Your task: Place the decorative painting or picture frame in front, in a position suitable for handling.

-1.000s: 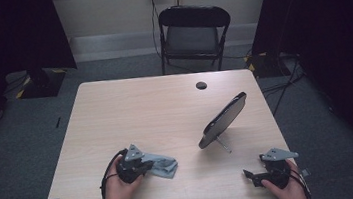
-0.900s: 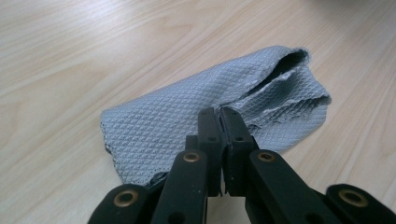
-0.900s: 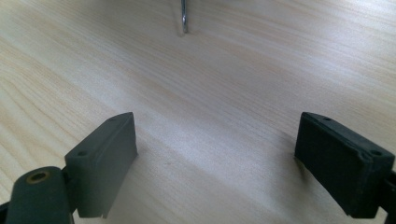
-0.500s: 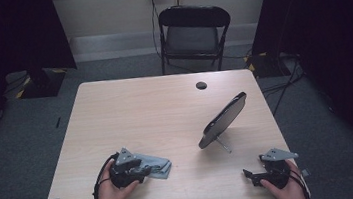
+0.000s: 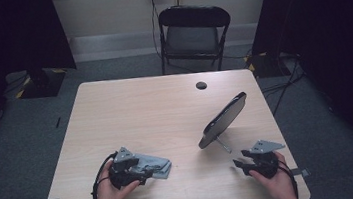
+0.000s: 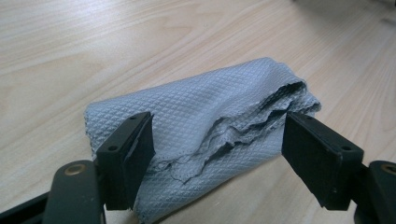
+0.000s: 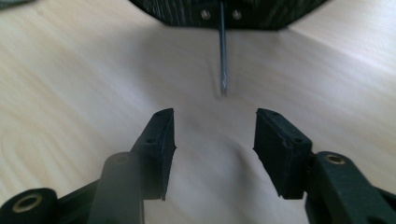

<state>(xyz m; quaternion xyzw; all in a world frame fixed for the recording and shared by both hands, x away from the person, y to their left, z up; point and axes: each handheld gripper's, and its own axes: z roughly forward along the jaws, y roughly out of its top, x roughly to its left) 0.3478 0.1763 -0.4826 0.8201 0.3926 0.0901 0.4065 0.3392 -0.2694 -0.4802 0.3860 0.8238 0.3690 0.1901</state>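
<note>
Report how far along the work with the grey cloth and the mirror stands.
Done: the grey cloth lies folded on the table. In hand: the left hand-held gripper, jaws just opening, straddles the cloth without pinching it; the right hand-held gripper, jaws just closing on nothing, points at the mirror's thin stand rod. Left: the cloth has not yet reached the mirror.
</note>
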